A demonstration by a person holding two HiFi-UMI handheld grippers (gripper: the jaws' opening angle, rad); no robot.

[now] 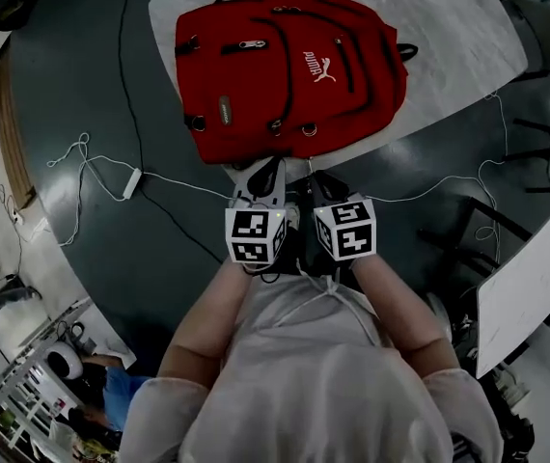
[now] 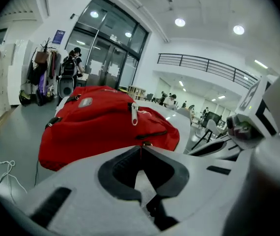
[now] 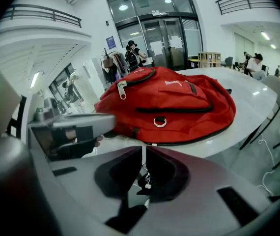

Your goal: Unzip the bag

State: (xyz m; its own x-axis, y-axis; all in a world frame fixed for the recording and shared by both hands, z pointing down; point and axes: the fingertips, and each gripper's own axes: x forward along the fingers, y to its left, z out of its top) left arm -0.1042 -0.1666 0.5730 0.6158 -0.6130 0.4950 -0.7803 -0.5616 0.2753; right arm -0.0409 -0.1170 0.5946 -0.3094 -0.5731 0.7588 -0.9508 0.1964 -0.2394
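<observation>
A red backpack [image 1: 289, 66] lies flat on a white table [image 1: 449, 37], its zippers closed. Both grippers hang side by side just off the table's near edge, short of the bag's bottom end. My left gripper [image 1: 272, 174] is shut with nothing in it; in the left gripper view the bag [image 2: 105, 127] and a silver zipper pull [image 2: 134, 113] lie beyond the meeting jaws [image 2: 140, 149]. My right gripper [image 1: 320, 181] is also shut and empty [image 3: 144, 150]. The right gripper view shows the bag [image 3: 179, 102], a zipper pull [image 3: 122, 89] and a metal ring [image 3: 159, 122].
A white cable with a power strip [image 1: 132, 181] runs over the dark floor left of the grippers. Chairs [image 1: 536, 152] and a white board [image 1: 526, 287] stand at the right. The left gripper's body [image 3: 71, 132] fills the left of the right gripper view.
</observation>
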